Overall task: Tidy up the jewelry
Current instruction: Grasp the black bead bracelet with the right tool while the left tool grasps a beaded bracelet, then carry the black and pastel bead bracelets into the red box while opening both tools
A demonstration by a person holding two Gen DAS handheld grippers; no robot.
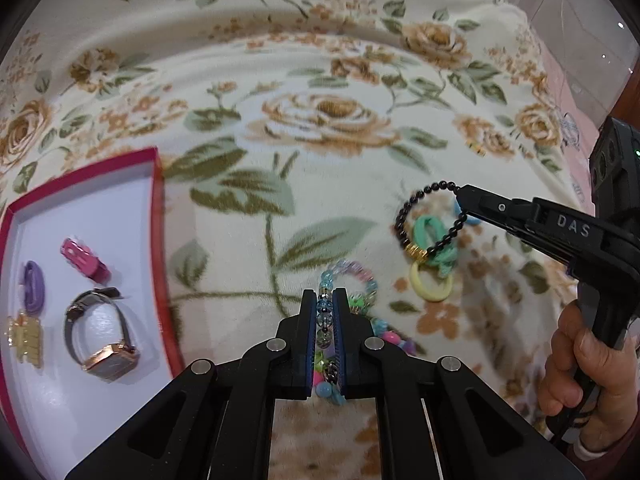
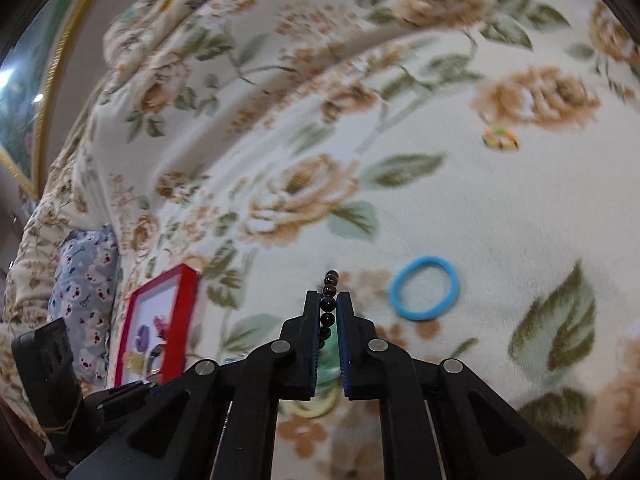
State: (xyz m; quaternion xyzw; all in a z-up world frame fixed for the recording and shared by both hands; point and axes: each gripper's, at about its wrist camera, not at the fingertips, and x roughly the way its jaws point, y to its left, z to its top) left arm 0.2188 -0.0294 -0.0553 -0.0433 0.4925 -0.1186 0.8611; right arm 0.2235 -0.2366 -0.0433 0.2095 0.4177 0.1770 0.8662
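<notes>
My left gripper [image 1: 324, 300] is shut on a pastel, multicoloured bead bracelet [image 1: 352, 280] that lies on the floral blanket; its beads run between the pads. My right gripper [image 1: 460, 196] [image 2: 329, 302] is shut on a black bead bracelet [image 1: 420, 236] [image 2: 330, 280] with gold spacers, which hangs lifted above a mint green hair tie [image 1: 434, 244] and a yellow ring tie [image 1: 432, 284]. The red-rimmed white box [image 1: 80, 200] [image 2: 182, 300] at the left holds a watch [image 1: 104, 340], a pink clip [image 1: 84, 260], a purple hair tie [image 1: 33, 286] and a gold clip [image 1: 24, 334].
A blue hair tie [image 2: 425, 288] [image 1: 474, 218] lies on the blanket right of my right gripper. A small multicoloured bead ring [image 2: 500, 138] lies farther off. A person's hand [image 1: 576, 364] grips the right tool. A blue patterned cushion [image 2: 86, 280] lies behind the box.
</notes>
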